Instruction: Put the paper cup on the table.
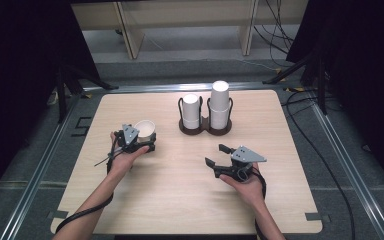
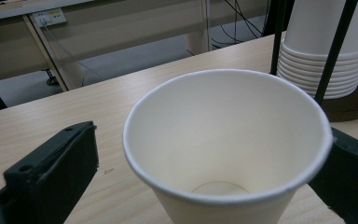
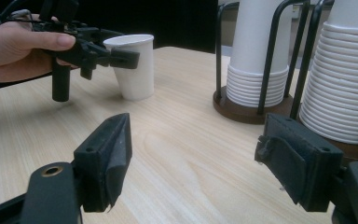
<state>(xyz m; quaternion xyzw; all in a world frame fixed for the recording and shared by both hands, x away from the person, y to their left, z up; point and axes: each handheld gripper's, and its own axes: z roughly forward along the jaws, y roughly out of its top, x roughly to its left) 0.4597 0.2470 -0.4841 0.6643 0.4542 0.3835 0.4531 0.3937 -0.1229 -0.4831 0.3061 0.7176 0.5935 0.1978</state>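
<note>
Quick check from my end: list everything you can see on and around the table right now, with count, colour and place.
paper cup: one, white, upright on the table's left side, between the left gripper's jaws
cup stacks: two, white, upside down in the holder, the right one taller
holder: one, dark base with black wire loops, far centre of the table
table: one, light wood
shelf unit: one, pale wood, on the floor beyond the table
cables: several, black, on the floor behind and to the right
left gripper: black, jaws open, gap visible beside the cup
right gripper: black, open, empty

no legible text, labels or brands anywhere; cups plain
</note>
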